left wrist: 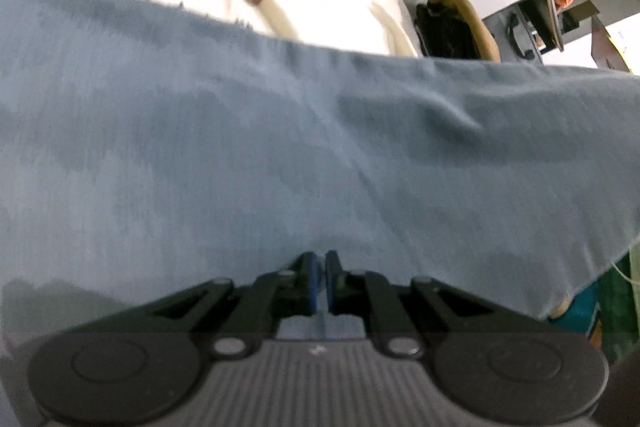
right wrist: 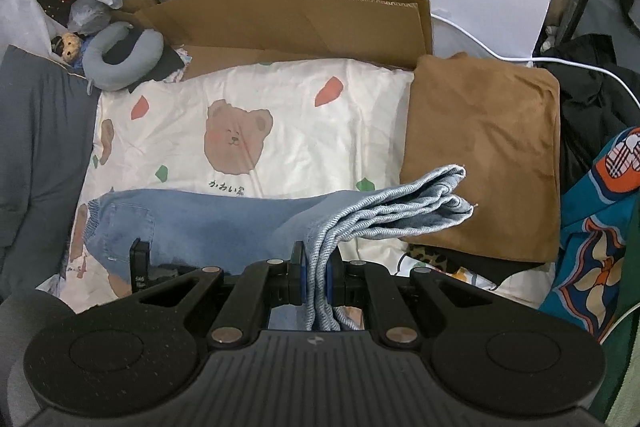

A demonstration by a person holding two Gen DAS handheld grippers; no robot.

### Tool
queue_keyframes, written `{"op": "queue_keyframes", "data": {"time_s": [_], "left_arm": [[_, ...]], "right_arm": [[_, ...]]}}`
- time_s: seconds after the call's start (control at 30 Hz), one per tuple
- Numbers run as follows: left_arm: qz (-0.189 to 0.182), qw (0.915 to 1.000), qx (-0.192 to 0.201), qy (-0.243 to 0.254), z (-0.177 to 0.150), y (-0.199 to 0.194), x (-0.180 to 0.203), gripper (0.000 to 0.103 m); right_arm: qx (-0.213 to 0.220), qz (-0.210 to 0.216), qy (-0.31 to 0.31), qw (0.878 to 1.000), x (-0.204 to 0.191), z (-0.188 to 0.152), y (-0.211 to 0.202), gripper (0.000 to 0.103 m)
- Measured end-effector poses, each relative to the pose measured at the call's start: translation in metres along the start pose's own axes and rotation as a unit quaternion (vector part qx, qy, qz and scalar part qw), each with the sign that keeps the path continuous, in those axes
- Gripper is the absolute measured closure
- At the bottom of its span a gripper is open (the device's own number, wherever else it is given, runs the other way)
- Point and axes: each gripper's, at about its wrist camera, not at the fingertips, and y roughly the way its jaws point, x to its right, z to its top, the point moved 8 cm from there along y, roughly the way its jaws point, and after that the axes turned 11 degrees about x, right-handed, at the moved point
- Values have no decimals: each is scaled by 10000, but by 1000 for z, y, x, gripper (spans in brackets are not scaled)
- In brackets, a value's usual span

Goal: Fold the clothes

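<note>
Lying across the bear-print sheet, the jeans have their bunched hem ends pinched in our right gripper. Our left gripper clamps denim too. A brown cloth sits beside them.

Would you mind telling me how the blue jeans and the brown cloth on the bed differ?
The jeans are light blue denim, partly lifted, leg ends bunched in the right gripper; the brown cloth is plain, folded square, lying flat and untouched. The jeans stretch long across the bear-print sheet; the cloth is compact. Both rest on the bed.
</note>
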Motion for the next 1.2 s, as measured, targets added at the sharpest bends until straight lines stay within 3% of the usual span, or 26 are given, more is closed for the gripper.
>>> {"op": "queue_keyframes", "data": {"time_s": [0.3, 0.87, 1.2], "left_arm": [[197, 9991, 383, -59, 44, 9, -11, 101], [590, 9965, 591, -38, 91, 26, -20, 98], [409, 9974, 581, -111, 44, -5, -9, 93]], "right_arm": [[-31, 33, -84, 10000, -10, 3, 2, 96], [-92, 192, -296, 9993, -33, 10, -3, 96], [-71, 642, -829, 9945, -103, 36, -4, 95]]}}
